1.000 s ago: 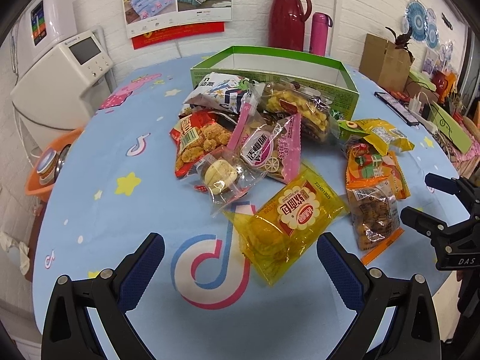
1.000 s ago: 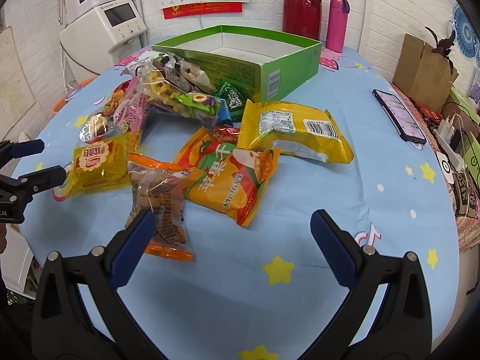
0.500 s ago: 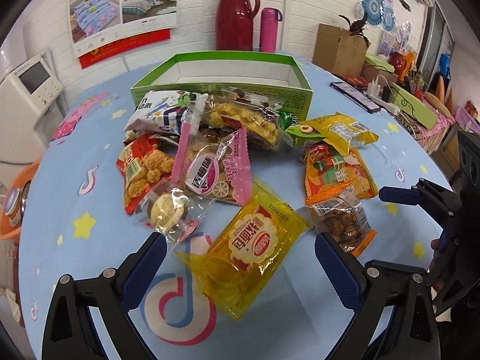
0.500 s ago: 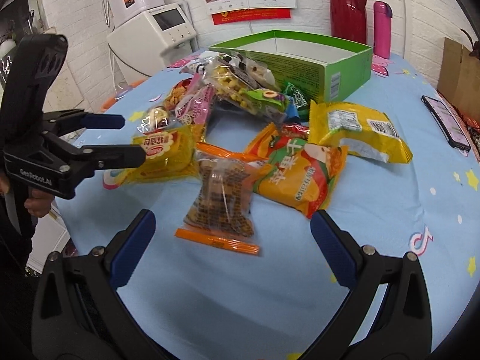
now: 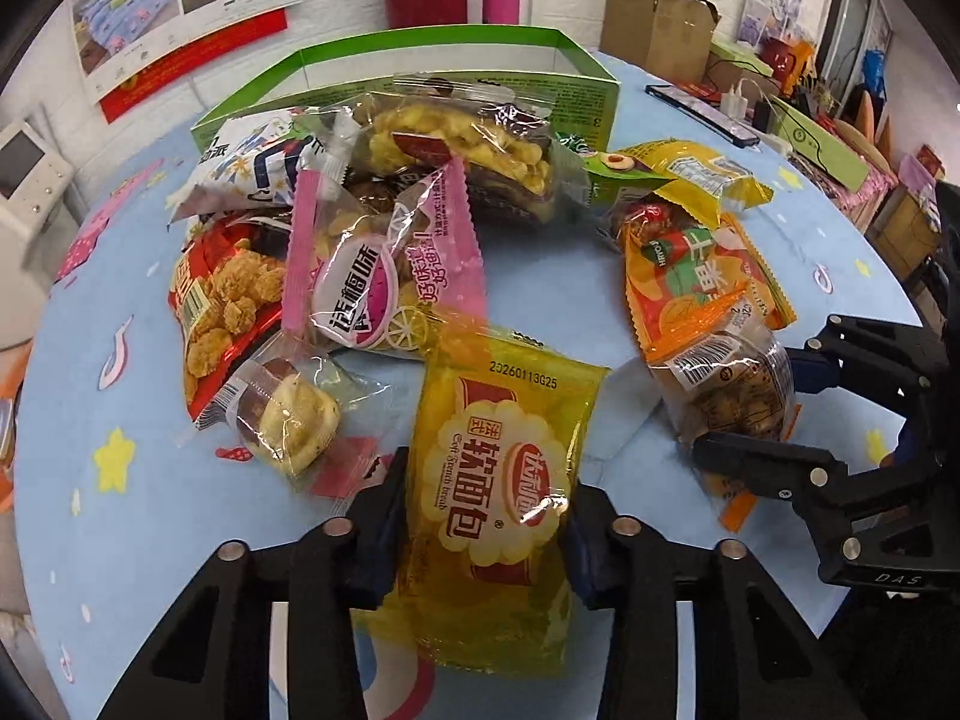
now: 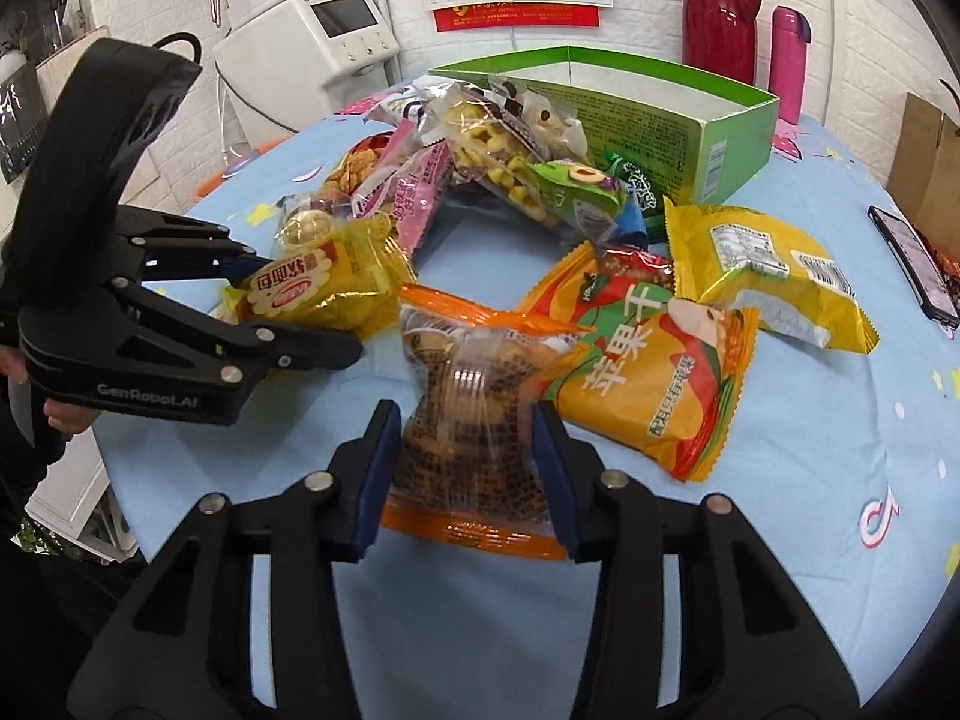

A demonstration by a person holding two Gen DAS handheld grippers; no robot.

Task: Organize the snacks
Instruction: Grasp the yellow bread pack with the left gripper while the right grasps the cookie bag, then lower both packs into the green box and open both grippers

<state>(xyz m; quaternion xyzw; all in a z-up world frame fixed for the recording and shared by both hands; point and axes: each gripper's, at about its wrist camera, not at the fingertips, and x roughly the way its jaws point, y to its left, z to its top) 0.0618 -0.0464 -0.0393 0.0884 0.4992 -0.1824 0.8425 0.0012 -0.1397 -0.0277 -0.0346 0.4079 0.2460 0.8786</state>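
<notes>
- Your table (image 6: 780,480) carries one green box (image 6: 660,114) at the back with the snack pile against its near wall
- Behind the box stand one red flask (image 6: 720,6) and one pink bottle (image 6: 789,60); one phone (image 6: 912,264) lies to the right
- Your left gripper (image 5: 486,516), spread wide half a second ago, now pinches the yellow bread pack (image 5: 498,480) at the pile's near edge
- Your right gripper (image 6: 465,456), also spread then, now squeezes the orange-edged clear pack (image 6: 468,408), which rests on the cloth touching the apple-chip bag (image 6: 648,372)
- One small bun pack (image 5: 288,414) lies just left of the bread, near your left finger (image 5: 384,534)
</notes>
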